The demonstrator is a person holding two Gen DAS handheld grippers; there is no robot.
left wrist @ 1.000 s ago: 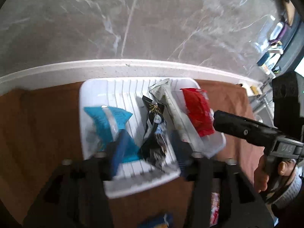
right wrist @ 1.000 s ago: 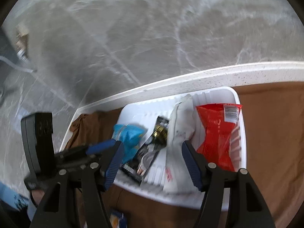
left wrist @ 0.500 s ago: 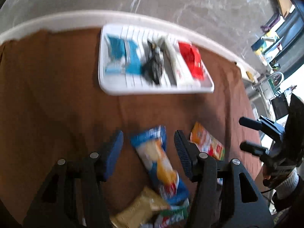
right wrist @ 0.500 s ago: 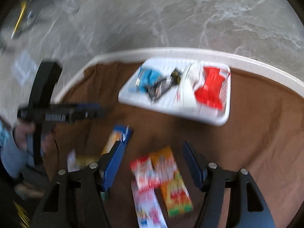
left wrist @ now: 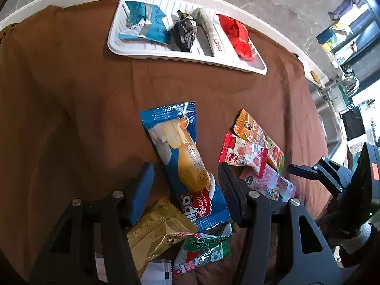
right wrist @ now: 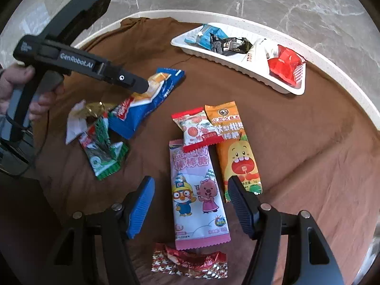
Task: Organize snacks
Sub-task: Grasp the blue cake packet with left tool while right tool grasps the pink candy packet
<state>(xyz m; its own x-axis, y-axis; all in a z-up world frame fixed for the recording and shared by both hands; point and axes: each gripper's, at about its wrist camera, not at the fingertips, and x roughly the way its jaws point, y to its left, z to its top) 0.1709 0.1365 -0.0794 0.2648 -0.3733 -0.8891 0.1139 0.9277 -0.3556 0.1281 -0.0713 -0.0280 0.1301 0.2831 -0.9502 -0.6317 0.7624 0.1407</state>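
A white ribbed tray (left wrist: 166, 55) (right wrist: 237, 65) at the far side holds a blue packet (left wrist: 147, 23), a black packet (left wrist: 184, 33), a white stick packet (left wrist: 211, 30) and a red packet (left wrist: 237, 35). My left gripper (left wrist: 185, 168) (right wrist: 133, 83) is open, its fingers on either side of a blue roll-cake packet (left wrist: 182, 159) lying on the cloth. My right gripper (right wrist: 190, 180) (left wrist: 306, 168) is open above a pink lollipop packet (right wrist: 197, 190). An orange packet (right wrist: 235, 152) and a red-and-white packet (right wrist: 197, 128) lie beside the pink one.
A brown cloth (left wrist: 71, 99) covers the round white-rimmed table (right wrist: 332, 64). A gold packet (left wrist: 154, 235), a green packet (right wrist: 104, 154) and a red foil candy (right wrist: 190, 263) lie at the near side. A person's hand (right wrist: 14, 83) holds the left gripper. Marble floor lies beyond the table.
Both grippers have pulled back from over the tray to above the loose packets on the near cloth. The tray's contents look the same, and both jaws kept their width.
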